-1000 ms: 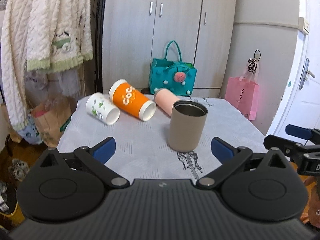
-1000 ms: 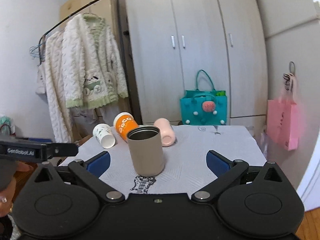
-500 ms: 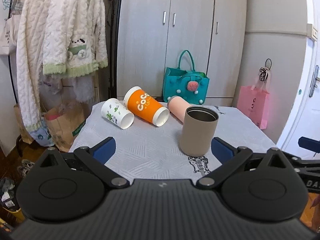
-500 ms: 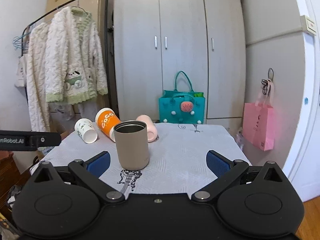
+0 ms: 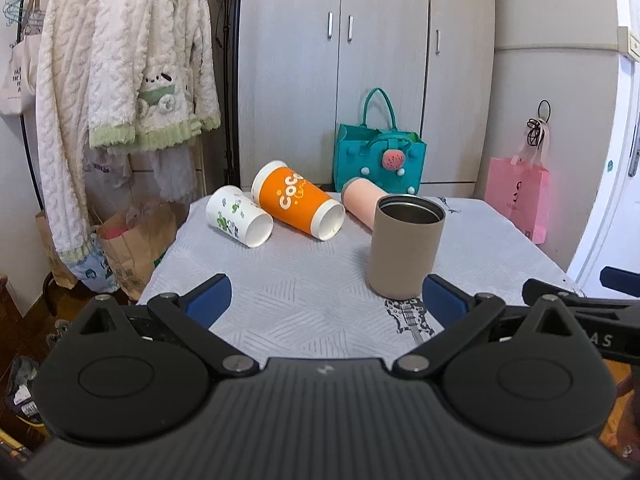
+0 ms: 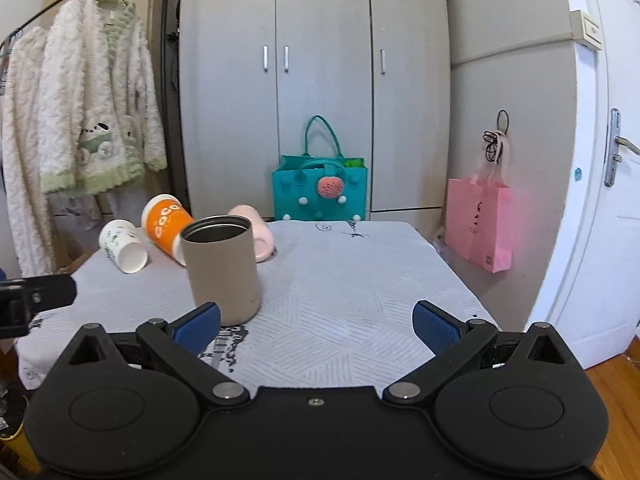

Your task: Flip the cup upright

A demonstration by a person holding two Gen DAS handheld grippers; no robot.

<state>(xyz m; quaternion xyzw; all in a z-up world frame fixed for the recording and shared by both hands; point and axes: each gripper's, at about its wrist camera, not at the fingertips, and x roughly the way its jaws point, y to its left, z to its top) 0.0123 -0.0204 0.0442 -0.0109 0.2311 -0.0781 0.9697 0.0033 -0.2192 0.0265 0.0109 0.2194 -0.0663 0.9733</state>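
A taupe metal cup (image 5: pixel 406 246) stands upright on the table (image 5: pixel 304 280); it also shows in the right wrist view (image 6: pixel 222 268). Behind it three cups lie on their sides: a white leaf-print cup (image 5: pixel 238 216), an orange cup (image 5: pixel 298 200) and a pink cup (image 5: pixel 362 200). The same cups show in the right wrist view: white (image 6: pixel 122 246), orange (image 6: pixel 166 226), pink (image 6: pixel 256 232). My left gripper (image 5: pixel 326 300) is open and empty at the table's near edge. My right gripper (image 6: pixel 316 322) is open and empty, right of the taupe cup.
A teal bag (image 5: pixel 380 160) stands at the table's far edge before grey wardrobe doors (image 5: pixel 340 60). A pink bag (image 6: pixel 480 224) hangs on the right wall. Clothes (image 5: pixel 120 80) hang on a rack at the left, with paper bags (image 5: pixel 132 240) below. A white door (image 6: pixel 608 200) is at the right.
Both grippers have drawn back and risen from the table, so the cups look farther off. The taupe cup stays upright. Both stay open.
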